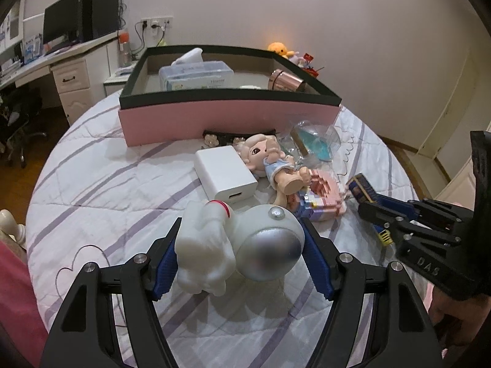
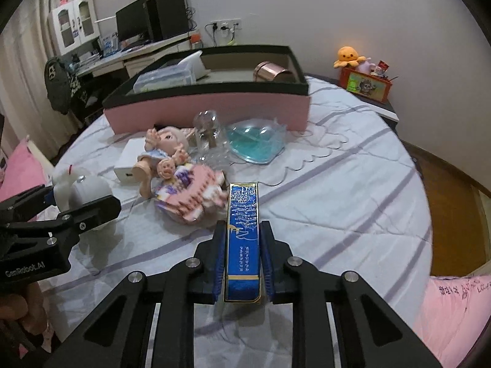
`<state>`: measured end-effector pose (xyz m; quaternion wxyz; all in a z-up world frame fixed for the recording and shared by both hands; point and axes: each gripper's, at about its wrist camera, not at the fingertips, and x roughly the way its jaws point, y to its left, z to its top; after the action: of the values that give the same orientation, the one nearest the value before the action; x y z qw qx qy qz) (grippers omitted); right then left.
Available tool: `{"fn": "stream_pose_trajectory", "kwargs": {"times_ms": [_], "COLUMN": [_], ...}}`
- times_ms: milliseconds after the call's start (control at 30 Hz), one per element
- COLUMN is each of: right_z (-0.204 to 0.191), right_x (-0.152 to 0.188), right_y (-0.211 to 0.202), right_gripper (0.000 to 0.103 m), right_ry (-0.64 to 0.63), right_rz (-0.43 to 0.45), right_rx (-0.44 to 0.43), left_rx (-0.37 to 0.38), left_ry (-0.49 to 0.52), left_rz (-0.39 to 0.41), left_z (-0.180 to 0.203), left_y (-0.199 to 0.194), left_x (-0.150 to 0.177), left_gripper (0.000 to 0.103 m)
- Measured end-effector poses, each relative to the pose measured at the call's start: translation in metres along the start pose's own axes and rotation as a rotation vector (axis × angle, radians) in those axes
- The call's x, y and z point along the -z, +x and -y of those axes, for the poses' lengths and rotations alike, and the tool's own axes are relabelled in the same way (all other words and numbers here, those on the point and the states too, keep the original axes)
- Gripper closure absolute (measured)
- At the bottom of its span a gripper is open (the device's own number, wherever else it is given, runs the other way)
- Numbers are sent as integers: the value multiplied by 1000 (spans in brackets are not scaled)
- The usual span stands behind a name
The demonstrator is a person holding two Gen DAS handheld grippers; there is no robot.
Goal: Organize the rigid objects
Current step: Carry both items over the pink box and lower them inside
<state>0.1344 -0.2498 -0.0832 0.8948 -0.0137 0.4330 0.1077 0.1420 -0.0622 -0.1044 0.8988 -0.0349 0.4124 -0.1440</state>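
A white astronaut figure (image 1: 245, 245) with a silver visor sits between the blue pads of my left gripper (image 1: 242, 236), which is shut on it just above the quilt. My right gripper (image 2: 242, 230) is shut on a narrow blue and gold box (image 2: 243, 239), held lengthwise between its fingers. The left wrist view shows that box (image 1: 363, 188) at the right, close to the pink block toy (image 1: 322, 196). A pink storage box with a dark rim (image 1: 227, 116) stands behind, holding a tissue pack (image 1: 196, 75) and a copper cup (image 1: 285, 81).
On the striped quilt (image 1: 122, 184) in front of the pink box lie a white charger (image 1: 224, 174), a doll (image 1: 270, 162), a clear dome (image 2: 210, 132) and a clear tray with a teal inside (image 2: 254, 144). A desk (image 1: 46, 61) stands left, a bedside table with toys (image 2: 365, 82) far right.
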Motion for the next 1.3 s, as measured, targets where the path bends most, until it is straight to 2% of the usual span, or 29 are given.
{"fn": "stream_pose_trajectory", "kwargs": {"times_ms": [300, 667, 967, 1300], "right_z": [-2, -21, -11, -1], "right_x": [-25, -104, -166, -192], "right_y": [-23, -23, 19, 75], "right_gripper": [82, 82, 82, 82], "right_ry": [-1, -74, -49, -31], "right_rz": [70, 188, 200, 133], "right_rx": [-15, -57, -74, -82], "left_rx": [-10, -93, -136, -156], "left_ry": [-4, 20, 29, 36], "left_rz": [60, 160, 203, 174], "left_z": [-10, -29, -45, -56], "left_y": [-24, -28, 4, 56], "left_x": [-20, -92, -162, -202], "left_gripper": [31, 31, 31, 31]}}
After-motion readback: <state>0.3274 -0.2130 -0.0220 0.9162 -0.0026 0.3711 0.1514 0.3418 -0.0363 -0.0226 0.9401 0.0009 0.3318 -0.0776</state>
